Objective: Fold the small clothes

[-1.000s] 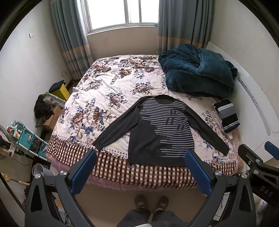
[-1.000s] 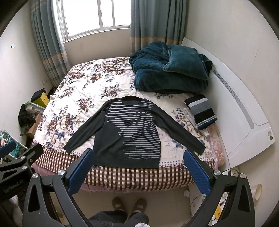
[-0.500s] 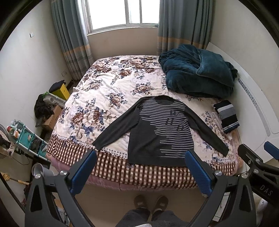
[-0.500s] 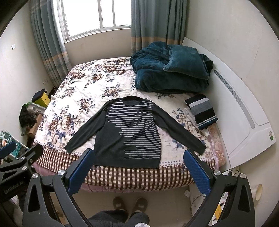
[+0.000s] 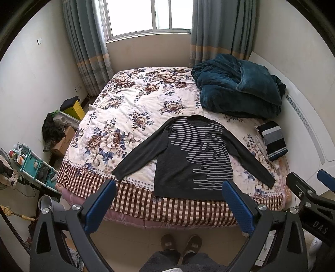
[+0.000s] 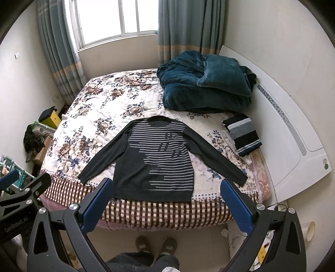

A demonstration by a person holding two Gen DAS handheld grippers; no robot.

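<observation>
Dark striped long-sleeved sweater [image 5: 192, 159] lies flat, front up, sleeves spread, on the near part of the bed [image 5: 134, 108], hem at the checked edge; a folded striped garment [image 5: 273, 140] sits to its right, a teal blanket [image 5: 236, 87] heaped beyond. Left gripper [image 5: 167, 206] and right gripper [image 6: 165, 204] both held above the floor short of the bed, jaws wide and empty, well apart from the sweater. Person's slippered feet [image 6: 156, 244] on the tiles below

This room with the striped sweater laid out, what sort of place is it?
Most likely a small home bedroom. A bed with a floral quilt fills most of it, a rumpled teal blanket is piled at its far end, and curtains flank a window behind.
</observation>
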